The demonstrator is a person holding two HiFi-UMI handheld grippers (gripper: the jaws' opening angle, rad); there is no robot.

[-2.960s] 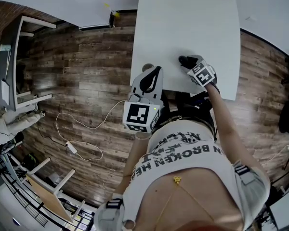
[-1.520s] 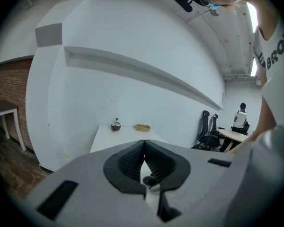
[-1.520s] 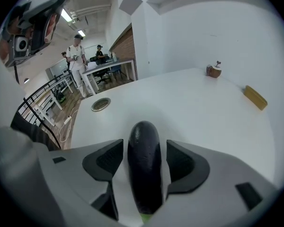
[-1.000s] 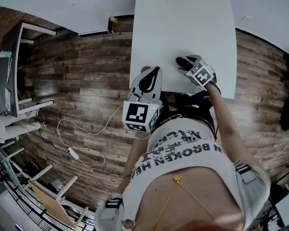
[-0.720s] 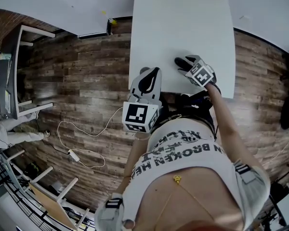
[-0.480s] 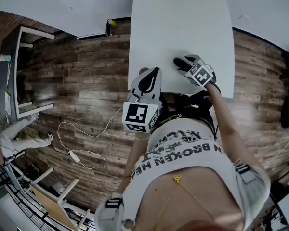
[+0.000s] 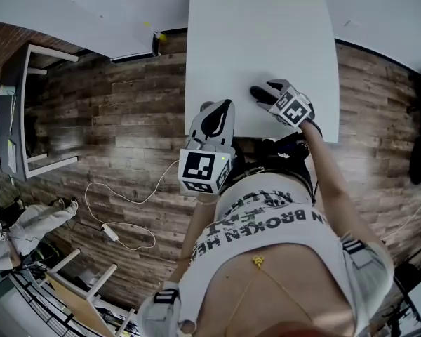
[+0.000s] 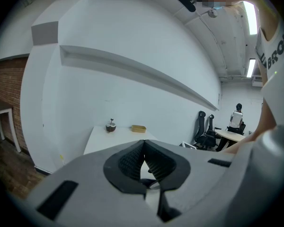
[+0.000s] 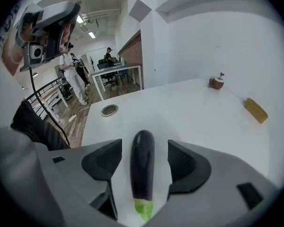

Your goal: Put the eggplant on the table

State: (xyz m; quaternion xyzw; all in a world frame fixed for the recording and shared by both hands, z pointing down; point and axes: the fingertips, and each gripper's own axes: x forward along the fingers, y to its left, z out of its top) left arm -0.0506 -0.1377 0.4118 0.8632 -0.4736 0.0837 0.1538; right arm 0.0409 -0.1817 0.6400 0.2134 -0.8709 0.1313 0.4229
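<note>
Right gripper view: eggplant [image 9: 142, 164], stem end partly hidden

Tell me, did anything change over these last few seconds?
Hardly anything: a person in the background moved along the head view's left edge. The right gripper stays open around the eggplant lying on the white table; the left gripper stays shut and empty.

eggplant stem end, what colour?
Light green; rest of the eggplant is dark purple. Clearest in right gripper view.
</note>
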